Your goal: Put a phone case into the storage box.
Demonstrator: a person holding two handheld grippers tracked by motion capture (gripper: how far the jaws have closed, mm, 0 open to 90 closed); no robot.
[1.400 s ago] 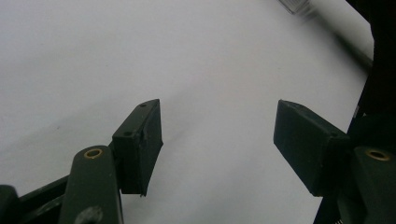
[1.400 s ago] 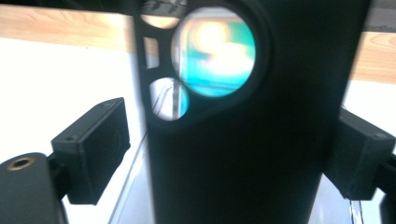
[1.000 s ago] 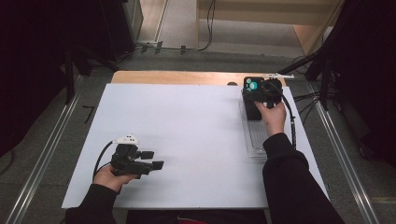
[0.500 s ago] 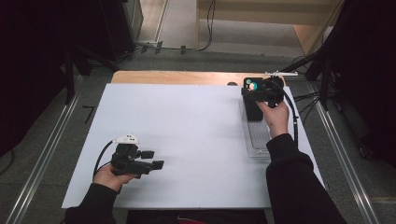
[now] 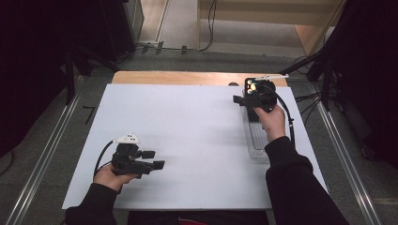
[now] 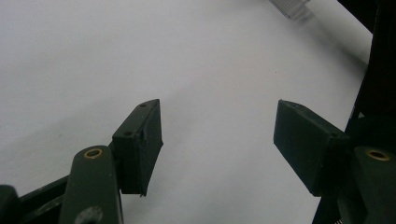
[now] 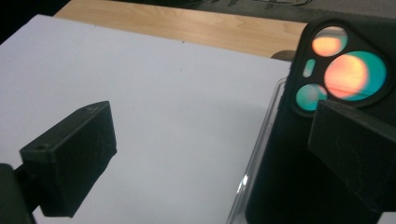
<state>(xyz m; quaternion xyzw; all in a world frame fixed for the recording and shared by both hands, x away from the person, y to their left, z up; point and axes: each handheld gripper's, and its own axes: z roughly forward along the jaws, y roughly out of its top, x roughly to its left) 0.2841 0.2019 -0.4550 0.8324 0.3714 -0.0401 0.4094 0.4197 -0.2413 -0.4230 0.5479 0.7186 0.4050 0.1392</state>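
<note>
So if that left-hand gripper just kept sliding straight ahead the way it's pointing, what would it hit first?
Probably nothing soon: the left gripper has open jaws facing bare white table surface. Far ahead, at the top of its own view, a clear ridged plastic tray lies slightly off its line, so depth is hard to judge.

phone case (image 7: 299, 154) lower end cut off by frame edge; clear tray (image 7: 254, 163) partly hidden beneath.

The high view looks down from above on the whole flat white table sheet (image 5: 187, 140). Each gripper view sits low and very close to it. The right gripper view shares the black phone case with round holes (image 7: 327, 93), at the high view's upper right (image 5: 253, 86).
</note>
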